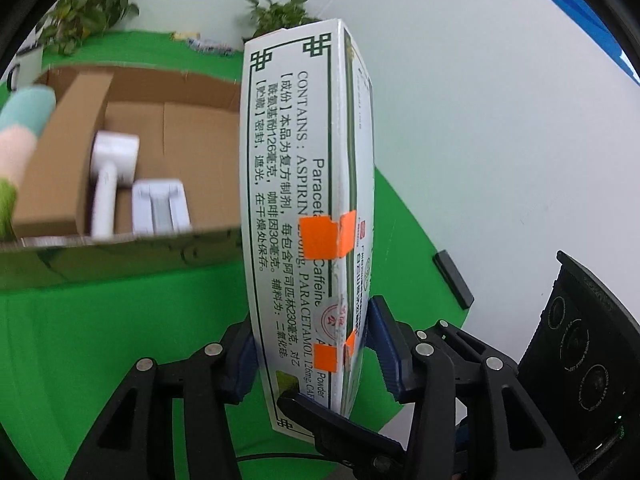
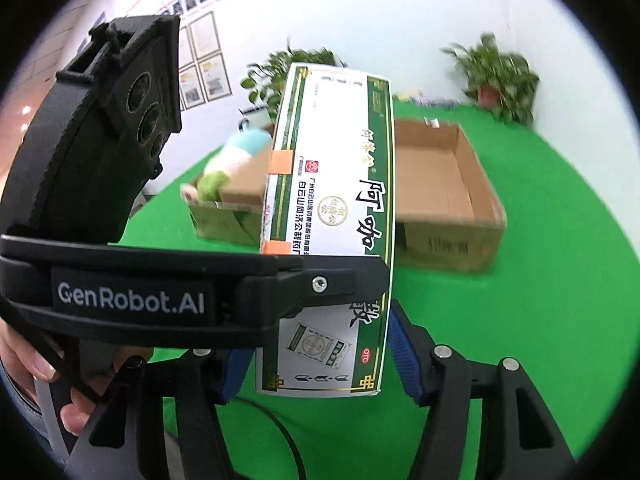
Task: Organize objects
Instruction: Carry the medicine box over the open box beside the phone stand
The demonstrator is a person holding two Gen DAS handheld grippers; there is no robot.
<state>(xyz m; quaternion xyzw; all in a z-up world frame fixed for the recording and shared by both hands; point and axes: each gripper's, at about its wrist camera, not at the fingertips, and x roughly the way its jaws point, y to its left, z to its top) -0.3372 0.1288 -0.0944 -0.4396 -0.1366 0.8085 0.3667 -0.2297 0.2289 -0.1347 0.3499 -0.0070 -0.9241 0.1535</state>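
Note:
A white and green medicine box (image 1: pixel 304 208) with orange tape stands on end in the air, held by my left gripper (image 1: pixel 310 344), whose blue pads press its two sides. In the right wrist view the same box (image 2: pixel 336 208) fills the middle, with the left gripper's black finger across it. My right gripper (image 2: pixel 320 356) has its blue pads apart on either side of the box's lower end; they do not visibly press it. An open cardboard box (image 1: pixel 168 128) lies behind, holding a white handled device (image 1: pixel 112 168) and a white tray-like item (image 1: pixel 160 204).
A green cloth (image 2: pixel 540 300) covers the table. A pastel plush toy (image 1: pixel 20 132) sticks out of the cardboard box's left end. Potted plants (image 2: pixel 500 76) stand at the table's far edge against a white wall. A small black block (image 1: pixel 454 280) lies on the floor.

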